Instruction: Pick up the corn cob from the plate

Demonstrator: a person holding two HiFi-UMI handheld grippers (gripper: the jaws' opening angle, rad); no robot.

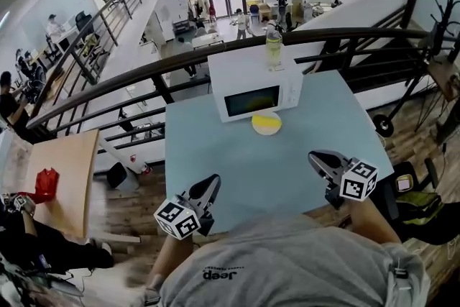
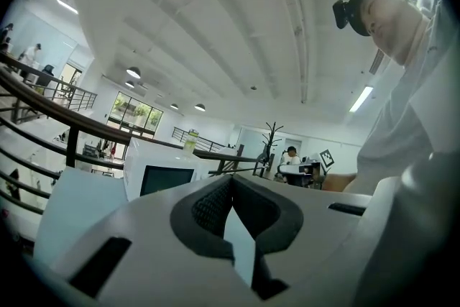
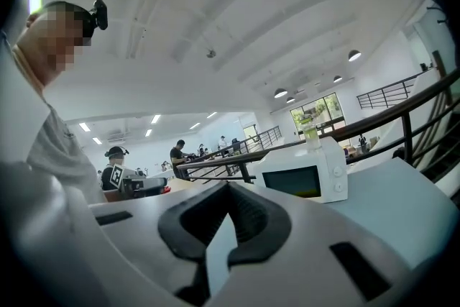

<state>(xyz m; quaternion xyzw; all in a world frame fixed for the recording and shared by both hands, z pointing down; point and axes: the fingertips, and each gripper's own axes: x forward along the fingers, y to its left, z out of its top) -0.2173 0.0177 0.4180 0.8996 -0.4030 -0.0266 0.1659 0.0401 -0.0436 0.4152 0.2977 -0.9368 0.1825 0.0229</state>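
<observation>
A yellow plate (image 1: 267,124) lies on the light blue table (image 1: 201,147), just in front of a white microwave (image 1: 253,86). Something pale yellow lies on the plate, too small to make out as the corn cob. My left gripper (image 1: 213,182) hovers over the table's near left edge. My right gripper (image 1: 315,157) is over the near right part. Both are well short of the plate. In the left gripper view the left gripper (image 2: 231,180) has its pads meeting, with nothing between them. The right gripper (image 3: 228,187) looks the same in its own view.
A clear bottle (image 1: 273,45) stands on the microwave. A dark railing (image 1: 144,72) runs behind the table, with a drop to a lower floor beyond. A wooden table (image 1: 68,176) with a red thing stands at the left. A bag (image 1: 420,208) lies on the floor at the right.
</observation>
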